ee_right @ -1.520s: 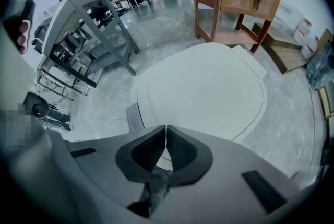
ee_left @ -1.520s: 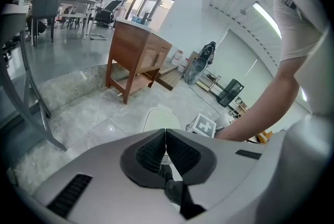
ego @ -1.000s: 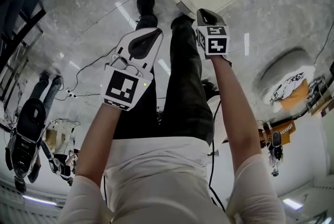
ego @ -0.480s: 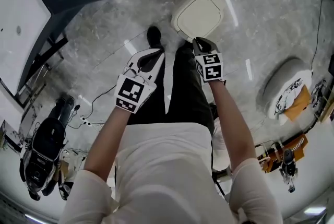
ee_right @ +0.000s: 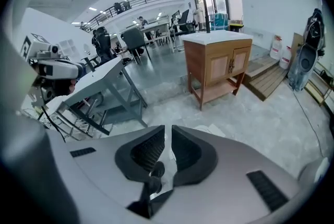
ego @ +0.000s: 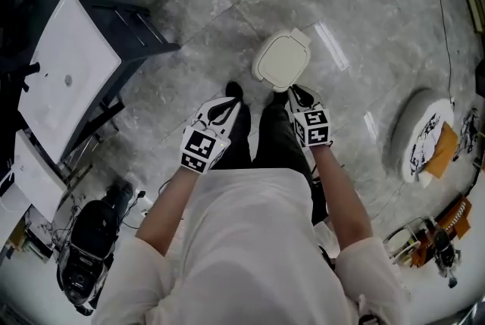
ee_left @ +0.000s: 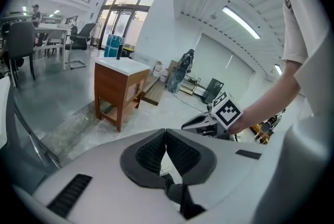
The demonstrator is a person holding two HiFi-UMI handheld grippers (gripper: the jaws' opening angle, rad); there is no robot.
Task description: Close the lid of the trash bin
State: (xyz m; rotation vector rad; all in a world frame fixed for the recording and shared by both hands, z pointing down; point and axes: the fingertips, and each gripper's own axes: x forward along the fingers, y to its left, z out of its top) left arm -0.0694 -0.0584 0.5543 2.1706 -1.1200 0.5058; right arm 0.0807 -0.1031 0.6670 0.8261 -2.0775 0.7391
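The trash bin (ego: 280, 60) is found on the floor (ego: 193, 28), lid down, just ahead of both tools. The left gripper (ego: 225, 105) is closed up, empty. The right gripper (ego: 298, 95) is all but closed, empty.

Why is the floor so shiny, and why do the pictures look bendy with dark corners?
Head view: the polished floor shows white streaks of reflected light beside the trash bin. Left gripper view: the wide lens curves the room, darkens the corners, and the windows glow pale. Right gripper view: same curving, dark corners.
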